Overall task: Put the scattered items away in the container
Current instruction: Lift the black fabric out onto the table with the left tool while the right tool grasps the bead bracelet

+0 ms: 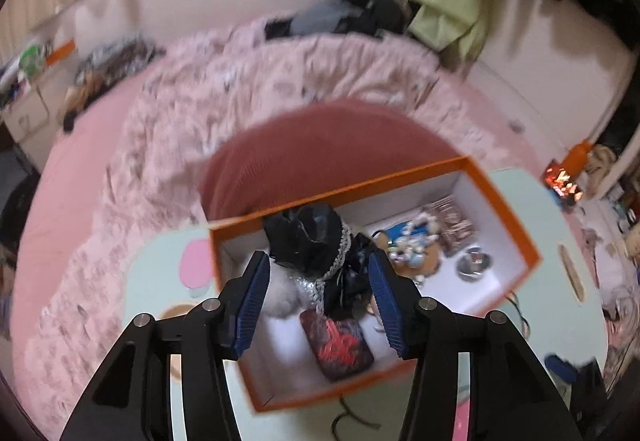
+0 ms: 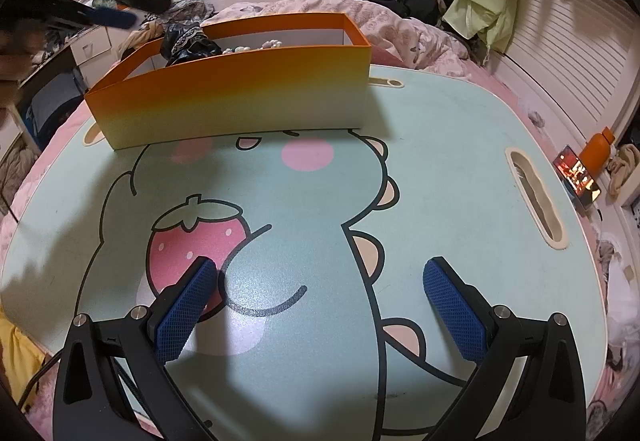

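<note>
Orange box (image 1: 500,201) holds a black-dressed doll (image 1: 316,253) beneath the spread, empty left gripper (image 1: 320,305); right gripper (image 2: 320,317) gapes over the table (image 2: 460,145).

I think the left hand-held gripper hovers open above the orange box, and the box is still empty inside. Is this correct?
Not quite. The left hand-held gripper is open above the orange box, but the box is not empty: the left wrist view shows a doll in black clothing, a red-patterned case and other small items inside.
</note>
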Demonstrator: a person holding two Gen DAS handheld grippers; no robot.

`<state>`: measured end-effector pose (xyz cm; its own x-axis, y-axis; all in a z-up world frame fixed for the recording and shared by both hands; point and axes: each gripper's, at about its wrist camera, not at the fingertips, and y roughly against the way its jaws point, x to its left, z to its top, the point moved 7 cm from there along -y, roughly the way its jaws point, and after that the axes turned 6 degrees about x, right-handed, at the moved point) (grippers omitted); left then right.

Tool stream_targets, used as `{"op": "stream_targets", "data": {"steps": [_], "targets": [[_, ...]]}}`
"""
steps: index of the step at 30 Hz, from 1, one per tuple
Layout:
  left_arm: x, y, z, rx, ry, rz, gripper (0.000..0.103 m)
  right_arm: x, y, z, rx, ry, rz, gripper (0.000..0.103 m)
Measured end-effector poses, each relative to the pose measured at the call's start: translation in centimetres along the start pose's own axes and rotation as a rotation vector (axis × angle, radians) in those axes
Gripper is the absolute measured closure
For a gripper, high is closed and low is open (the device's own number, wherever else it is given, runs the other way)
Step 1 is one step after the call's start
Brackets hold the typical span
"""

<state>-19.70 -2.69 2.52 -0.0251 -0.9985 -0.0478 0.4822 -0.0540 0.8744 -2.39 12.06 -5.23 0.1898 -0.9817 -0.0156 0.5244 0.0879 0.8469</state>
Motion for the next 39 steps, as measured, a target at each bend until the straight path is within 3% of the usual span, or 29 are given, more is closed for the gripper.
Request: {"op": "stream_targets", "data": {"steps": [4,8,9,15,19,23,28,30,33,36,38,39], "targets": [[-0.7,-3.1,0.1,0.049,0.028,0.026,0.057,-0.1,0.0,-0.1,-0.001,0.0,0.003,0.0],[-1.3,-3.0,0.3,0.006,0.032,0.016,0.086,-0.1,0.0,-0.2,-0.003,0.001,0.003,0.0],[-1.3,-2.3,0.5,-0.013,0.037,0.005,0.087,-0.2,0.0,-0.2,-0.003,0.002,0.003,0.0],[-0.8,5.8,-0.2,-0.191,0.048,-0.131,0.088,-0.3,0.0,-0.3,-0.004,0.001,0.002,0.0],[-1.8,9.8,-4.3,-0.24,-0.015,-0.208,0.088,-0.4,0.0,-0.4,-0.005,0.002,0.004,0.0],[-2.6,8.1,-10.9,-0.162,-0.024,-0.288,0.088,-0.5,0.0,-0.4,-0.005,0.002,0.005,0.0],[-3.3,5.1,-14.4,-0.154,-0.022,-0.252,0.088,-0.8,0.0,-0.3,0.001,-0.004,0.018,0.001],[-3.6,4.7,-14.6,-0.176,-0.021,-0.246,0.088,-1.2,0.6,0.4,-0.01,-0.032,0.066,0.016],[-3.7,4.5,-14.6,-0.193,0.004,-0.263,0.081,-1.7,2.7,3.1,-0.078,-0.054,0.093,0.023],[-3.5,4.4,-15.0,-0.184,0.018,-0.276,0.066,-0.9,4.5,7.6,-0.132,-0.021,0.134,0.023],[-3.2,5.1,-15.1,-0.208,0.027,-0.276,0.047,0.0,4.6,10.8,-0.139,0.006,0.15,0.023],[-2.9,5.6,-15.0,-0.228,0.031,-0.267,0.043,0.7,4.2,12.5,-0.129,0.026,0.167,0.023]]}}
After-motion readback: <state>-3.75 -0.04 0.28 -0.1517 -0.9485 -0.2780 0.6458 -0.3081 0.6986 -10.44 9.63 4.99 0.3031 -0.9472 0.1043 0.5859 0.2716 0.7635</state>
